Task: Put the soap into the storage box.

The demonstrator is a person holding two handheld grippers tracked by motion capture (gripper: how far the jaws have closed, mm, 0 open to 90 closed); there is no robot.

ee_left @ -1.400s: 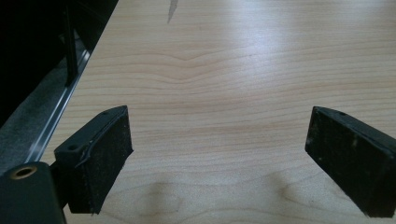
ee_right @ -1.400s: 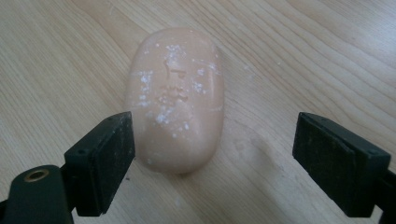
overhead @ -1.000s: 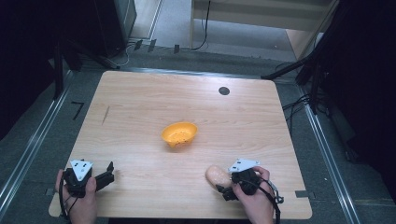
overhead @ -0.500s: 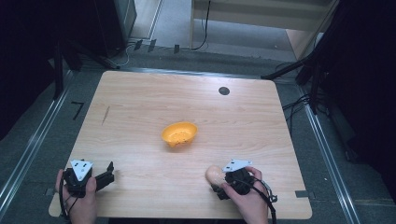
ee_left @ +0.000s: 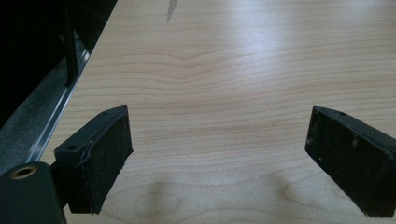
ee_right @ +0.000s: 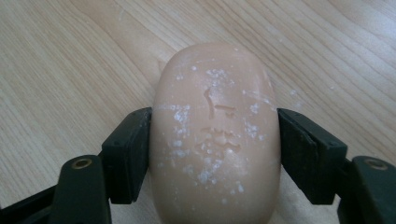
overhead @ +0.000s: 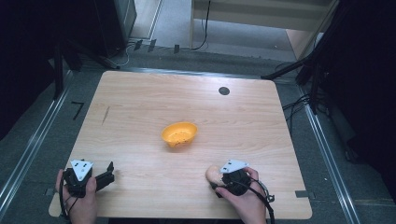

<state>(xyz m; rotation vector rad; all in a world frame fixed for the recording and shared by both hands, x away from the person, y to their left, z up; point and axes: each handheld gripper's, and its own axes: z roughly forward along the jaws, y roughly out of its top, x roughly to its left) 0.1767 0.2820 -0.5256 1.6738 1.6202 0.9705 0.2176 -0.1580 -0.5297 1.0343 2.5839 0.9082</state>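
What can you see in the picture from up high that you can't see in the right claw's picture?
The high view alone takes in the orange bowl at the table's middle, the left claw open near the front left corner, both of the person's hands, and the floor around the table. The right gripper view alone gives the close detail: white flecks and a stamped mark on the soap's top, and a black pad pressed against each of its sides. Both share the peach soap bar, the right claw closed on it, and the wooden tabletop.
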